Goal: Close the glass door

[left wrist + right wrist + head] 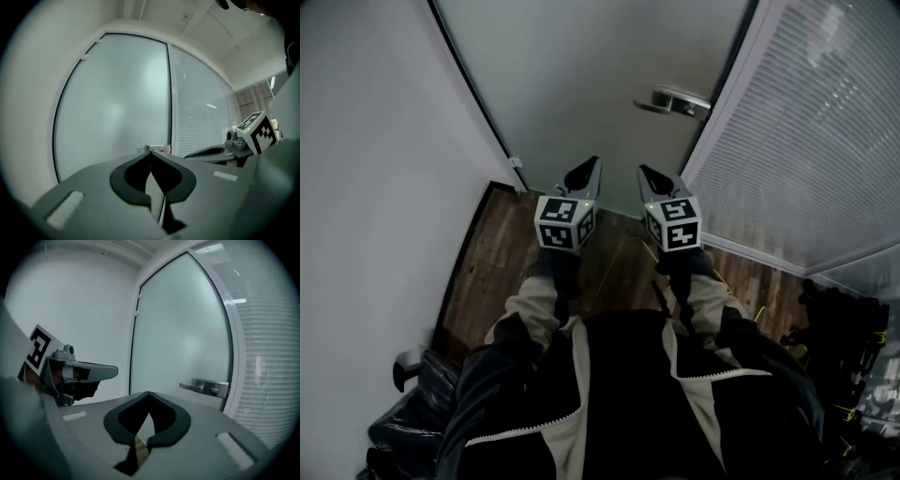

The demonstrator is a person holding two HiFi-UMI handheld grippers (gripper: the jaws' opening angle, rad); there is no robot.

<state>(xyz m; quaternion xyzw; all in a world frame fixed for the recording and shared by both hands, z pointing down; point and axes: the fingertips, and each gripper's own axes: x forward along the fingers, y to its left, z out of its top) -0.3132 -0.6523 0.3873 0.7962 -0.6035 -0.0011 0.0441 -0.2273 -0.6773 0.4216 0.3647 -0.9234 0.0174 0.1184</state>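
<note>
Both grippers are empty with jaws pinched together: left gripper (589, 176) and right gripper (647, 178) sit side by side, aimed at the frosted glass door (581, 56) straight ahead, apparently not touching it. Door looks flush with the blinds partition (806, 141), so I'd call this near done. To finish well: keep jaws together, press the tips on the glass near the lever handle (675, 100), not the hinge side, and push steadily till the latch seats. Only the head view shows the wood floor (502, 253) and the sleeves (532, 309). Right gripper view gives the handle in profile. Left gripper view gives the door-to-partition seam, handle barely peeking over the jaws.
</note>
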